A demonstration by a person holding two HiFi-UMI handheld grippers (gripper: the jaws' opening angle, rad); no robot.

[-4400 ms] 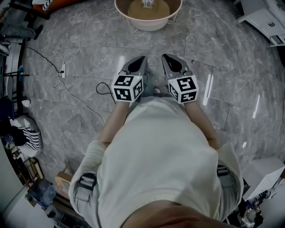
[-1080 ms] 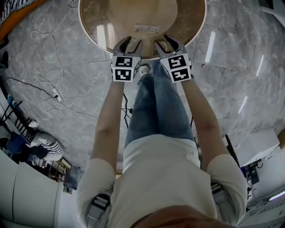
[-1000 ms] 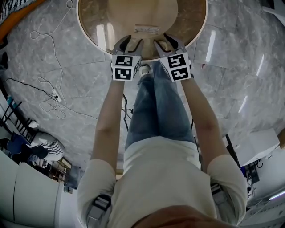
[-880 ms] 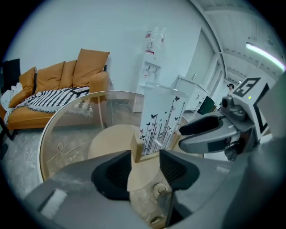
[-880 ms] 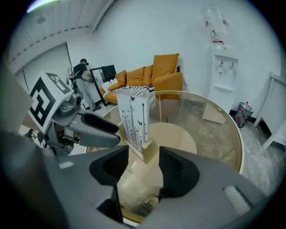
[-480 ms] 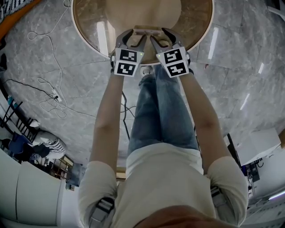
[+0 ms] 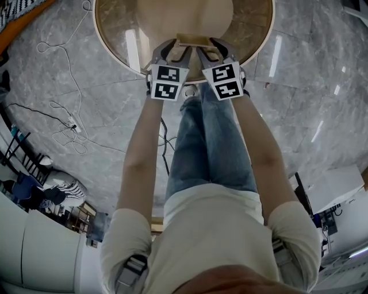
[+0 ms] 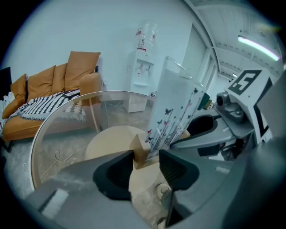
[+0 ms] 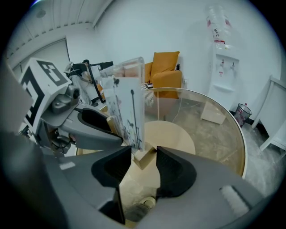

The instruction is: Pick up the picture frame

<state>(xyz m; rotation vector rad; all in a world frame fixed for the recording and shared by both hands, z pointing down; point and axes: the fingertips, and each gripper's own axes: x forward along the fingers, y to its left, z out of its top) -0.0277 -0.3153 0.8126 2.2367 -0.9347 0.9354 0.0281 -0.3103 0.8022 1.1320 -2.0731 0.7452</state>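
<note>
The picture frame, a clear panel printed with butterflies in a pale wooden base, stands upright on the round glass table. My left gripper is at the base's left end and my right gripper at its right end, facing each other. In the left gripper view the base's corner fills the gap at the left gripper, wood against the jaws. The right gripper's jaws are closing, and the other end of the base sits between them, touching both.
The glass top rests on a round wooden pedestal. The person's legs stand against the table's near rim. Cables trail over the marble floor at left. An orange sofa and a water dispenser line the wall.
Over the last second both grippers moved forward and down over the table's rim to the frame's base. They now flank its two ends, and the frame has not moved.
</note>
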